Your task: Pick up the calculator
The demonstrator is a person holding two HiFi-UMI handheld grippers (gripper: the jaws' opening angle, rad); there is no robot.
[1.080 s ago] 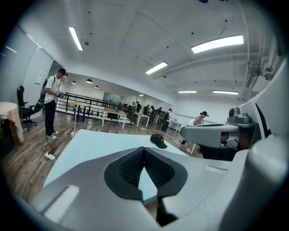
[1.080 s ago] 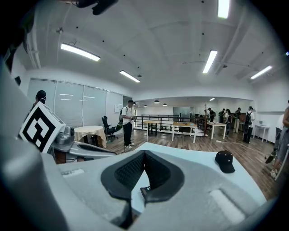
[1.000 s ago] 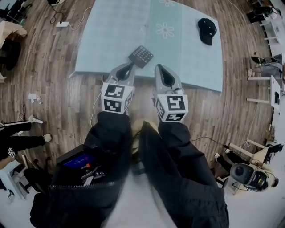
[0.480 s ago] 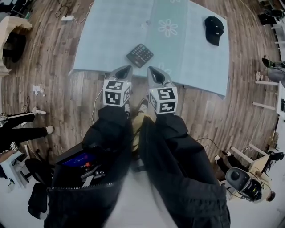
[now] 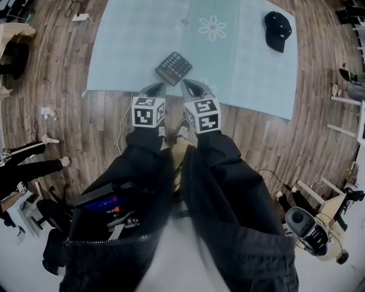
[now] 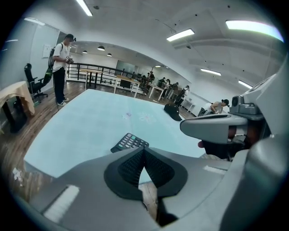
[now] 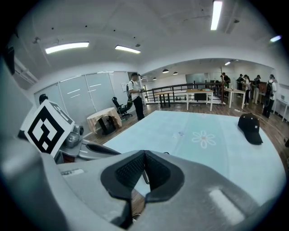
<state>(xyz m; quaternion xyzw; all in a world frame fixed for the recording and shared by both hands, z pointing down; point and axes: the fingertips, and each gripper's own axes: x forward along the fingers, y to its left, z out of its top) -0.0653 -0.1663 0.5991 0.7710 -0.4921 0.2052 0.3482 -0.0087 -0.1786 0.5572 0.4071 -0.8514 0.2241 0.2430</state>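
The dark calculator [image 5: 173, 67] lies flat on a light blue mat [image 5: 128, 54], near the mat's front edge. My left gripper [image 5: 158, 86] is shut and empty, its tips just short of the calculator over the mat's edge. My right gripper [image 5: 190, 86] hangs beside it, also shut and empty. In the left gripper view the calculator [image 6: 129, 142] shows just beyond the closed jaws of the left gripper [image 6: 144, 150], with the right gripper [image 6: 216, 128] alongside. In the right gripper view the right gripper [image 7: 144, 153] has its pads together, and the calculator is hidden behind them.
A black cap [image 5: 278, 29] lies at the mat's far right corner. A white power strip [image 5: 80, 17] with a cable rests on the wood floor at the far left. A person [image 6: 61, 67] stands beyond the mat's left side. Desks and chairs ring the room.
Both grippers have sunk toward the floor and now look smaller in the head view. Their tips have come closer to the calculator. Both stayed shut.
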